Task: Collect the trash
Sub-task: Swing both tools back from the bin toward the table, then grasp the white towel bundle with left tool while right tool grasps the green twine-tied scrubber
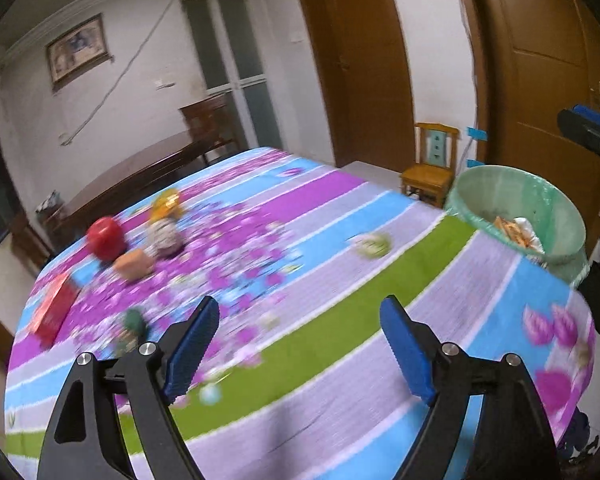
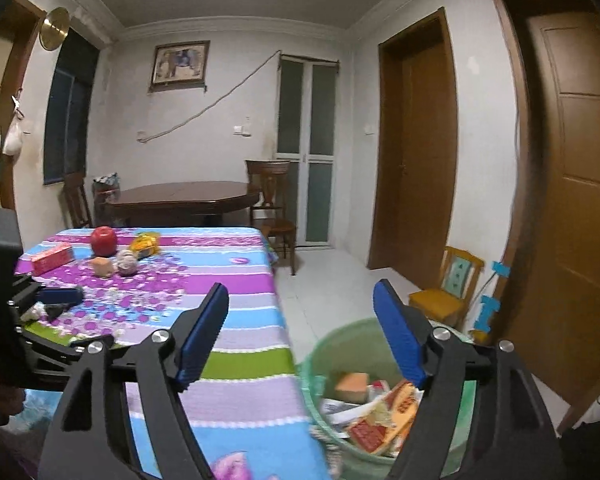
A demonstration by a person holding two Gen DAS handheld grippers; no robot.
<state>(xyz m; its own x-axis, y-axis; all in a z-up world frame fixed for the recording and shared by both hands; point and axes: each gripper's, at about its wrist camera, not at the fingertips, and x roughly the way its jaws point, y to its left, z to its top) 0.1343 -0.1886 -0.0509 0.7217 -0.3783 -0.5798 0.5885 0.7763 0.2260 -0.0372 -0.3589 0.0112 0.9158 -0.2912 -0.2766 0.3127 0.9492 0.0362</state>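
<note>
My left gripper (image 1: 300, 308) hangs open and empty over the table (image 1: 340, 340) with the striped flowery cloth. Blurred on the cloth lie a green-white crumpled wrapper (image 1: 374, 245), a grey paper ball (image 1: 165, 238), a yellow wrapper (image 1: 166, 200), an orange block (image 1: 134, 265) and a dark green scrap (image 1: 134, 322). The green lined trash bin (image 1: 480, 172) stands off the table's right corner. My right gripper (image 2: 301, 288) is open with nothing between its pads, above the bin (image 2: 320, 360), which holds an orange sponge (image 2: 352, 386) and wrappers (image 2: 384, 420).
A red apple (image 1: 105, 238) and a red box (image 1: 54, 312) sit at the far left of the cloth. A small yellow chair (image 2: 448, 300) stands beyond the bin near brown doors. A dark wooden table (image 2: 180, 196) with chairs is behind.
</note>
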